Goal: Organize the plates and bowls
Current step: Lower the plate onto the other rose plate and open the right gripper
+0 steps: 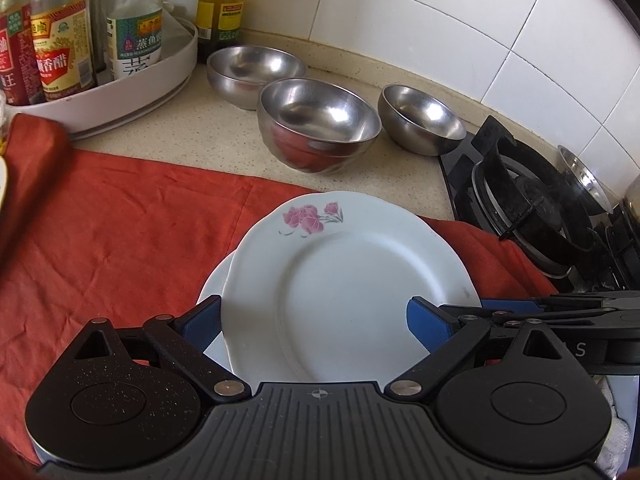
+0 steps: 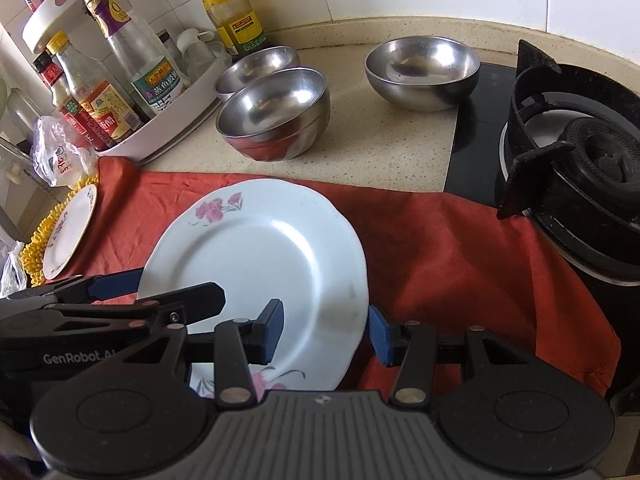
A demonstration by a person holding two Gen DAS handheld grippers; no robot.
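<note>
A white plate with pink flowers [image 1: 352,280] lies on another white plate [image 1: 214,280] on the red cloth [image 1: 120,232]. My left gripper [image 1: 314,320] is open, its blue pads on either side of the top plate's near part. My right gripper [image 2: 324,334] is open around the same plate's [image 2: 260,256] right rim, one pad over the plate, one outside it. The left gripper also shows in the right wrist view [image 2: 116,284] at the plate's left edge. Three steel bowls [image 1: 320,120] [image 1: 256,68] [image 1: 420,116] stand on the counter behind. A small plate [image 2: 70,232] lies at the far left.
A white rack [image 2: 168,120] with sauce bottles stands at the back left. A gas stove [image 2: 580,184] with a black burner grate is on the right. A yellow mat [image 2: 36,240] lies under the small plate. A tiled wall [image 1: 440,20] runs behind.
</note>
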